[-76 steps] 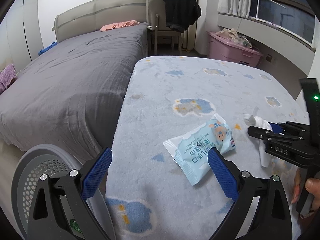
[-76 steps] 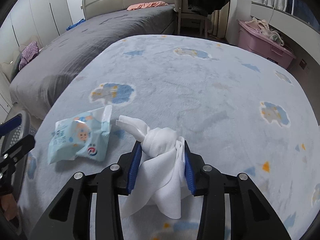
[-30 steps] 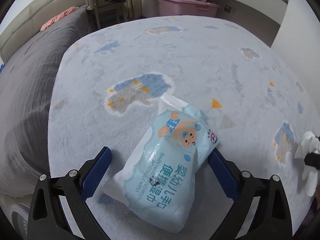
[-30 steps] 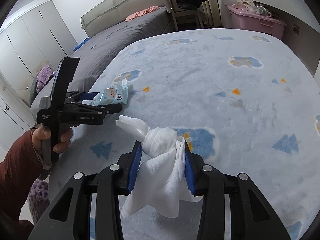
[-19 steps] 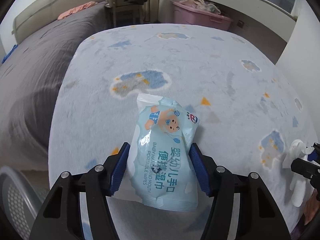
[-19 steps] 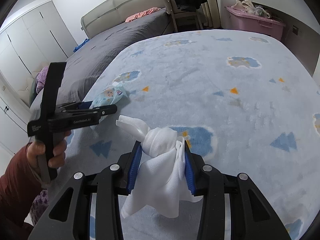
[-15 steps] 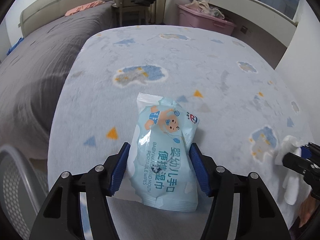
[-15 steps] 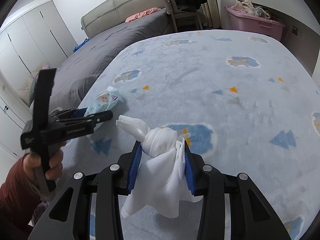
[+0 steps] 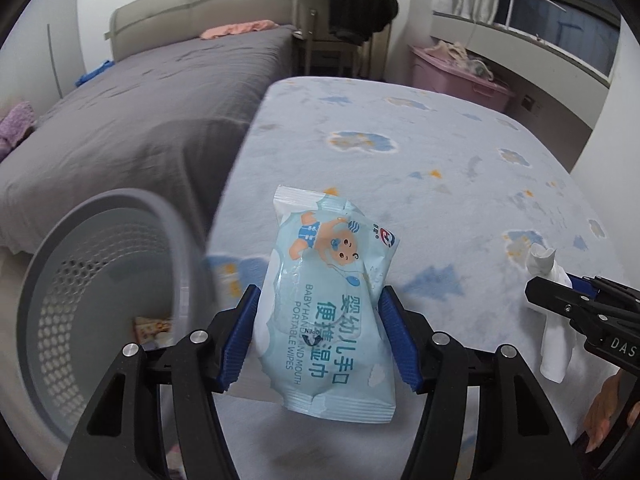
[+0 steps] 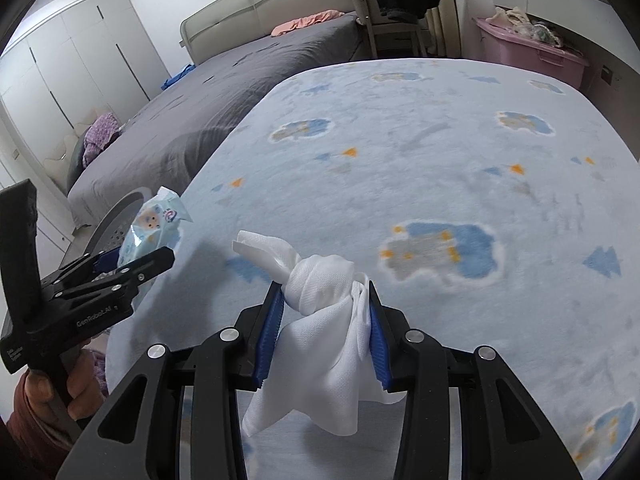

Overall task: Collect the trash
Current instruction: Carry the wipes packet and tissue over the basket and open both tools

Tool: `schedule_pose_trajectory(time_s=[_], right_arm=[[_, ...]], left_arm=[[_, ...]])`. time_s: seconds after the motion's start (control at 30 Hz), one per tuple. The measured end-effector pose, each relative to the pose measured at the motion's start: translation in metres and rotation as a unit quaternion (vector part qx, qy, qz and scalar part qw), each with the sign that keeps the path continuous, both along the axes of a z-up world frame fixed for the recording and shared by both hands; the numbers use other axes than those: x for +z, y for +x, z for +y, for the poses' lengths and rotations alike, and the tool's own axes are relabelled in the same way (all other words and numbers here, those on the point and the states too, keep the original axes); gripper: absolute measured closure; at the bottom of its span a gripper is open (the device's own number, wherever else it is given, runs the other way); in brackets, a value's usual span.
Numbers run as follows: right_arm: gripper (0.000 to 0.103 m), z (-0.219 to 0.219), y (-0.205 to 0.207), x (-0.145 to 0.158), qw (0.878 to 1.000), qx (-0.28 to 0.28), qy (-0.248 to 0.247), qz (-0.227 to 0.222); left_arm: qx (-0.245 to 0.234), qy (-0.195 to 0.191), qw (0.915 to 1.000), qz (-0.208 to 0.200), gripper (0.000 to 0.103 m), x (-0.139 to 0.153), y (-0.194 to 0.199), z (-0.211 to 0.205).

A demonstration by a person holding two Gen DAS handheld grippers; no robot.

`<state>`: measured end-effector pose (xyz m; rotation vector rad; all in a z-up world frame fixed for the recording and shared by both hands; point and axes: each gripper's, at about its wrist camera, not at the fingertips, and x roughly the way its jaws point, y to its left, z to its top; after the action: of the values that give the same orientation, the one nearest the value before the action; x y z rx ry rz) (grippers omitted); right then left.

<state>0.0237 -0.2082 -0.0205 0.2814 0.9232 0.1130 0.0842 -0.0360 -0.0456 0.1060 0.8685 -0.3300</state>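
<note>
My left gripper is shut on a pale blue pack of baby wipes, lifted off the light blue blanket. The same pack shows at the left of the right wrist view, above the grey perforated trash basket. That basket stands at lower left beside the bed edge, with some small scraps at its bottom. My right gripper is shut on a knotted white tissue wad, held over the blanket; the wad also appears at the right of the left wrist view.
A grey bed lies left of the blanket. A chair with a dark garment and a pink storage bin stand at the back. A hand in a dark red sleeve holds the left gripper's handle.
The left gripper closed on the wipes pack, lifted it and swung left, bringing the basket into view. The right gripper shifted slightly, still holding the tissue.
</note>
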Motion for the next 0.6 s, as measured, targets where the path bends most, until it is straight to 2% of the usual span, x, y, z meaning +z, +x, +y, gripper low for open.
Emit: schedule_pose_trajectory(time_s=[0.17, 0.3, 0.6], right_arm=[[0.064, 0.040, 0.010, 0.004, 0.999, 0.030, 0.009, -0.004], [0.064, 0.079, 0.024, 0.015, 0.998, 0.062, 0.015, -0.016], [0.064, 0.175, 0.066, 0.034, 0.990, 0.131, 0.024, -0.039]], left_arm=[[0.035, 0.004, 0.9992, -0.018, 0.044, 0.012, -0.007, 0.042], [0.077, 0.022, 0.9960, -0.040, 0.044, 0.020, -0.005, 0.088], [0.154, 0.019, 0.9860, -0.061, 0.044, 0.013, 0.010, 0.157]])
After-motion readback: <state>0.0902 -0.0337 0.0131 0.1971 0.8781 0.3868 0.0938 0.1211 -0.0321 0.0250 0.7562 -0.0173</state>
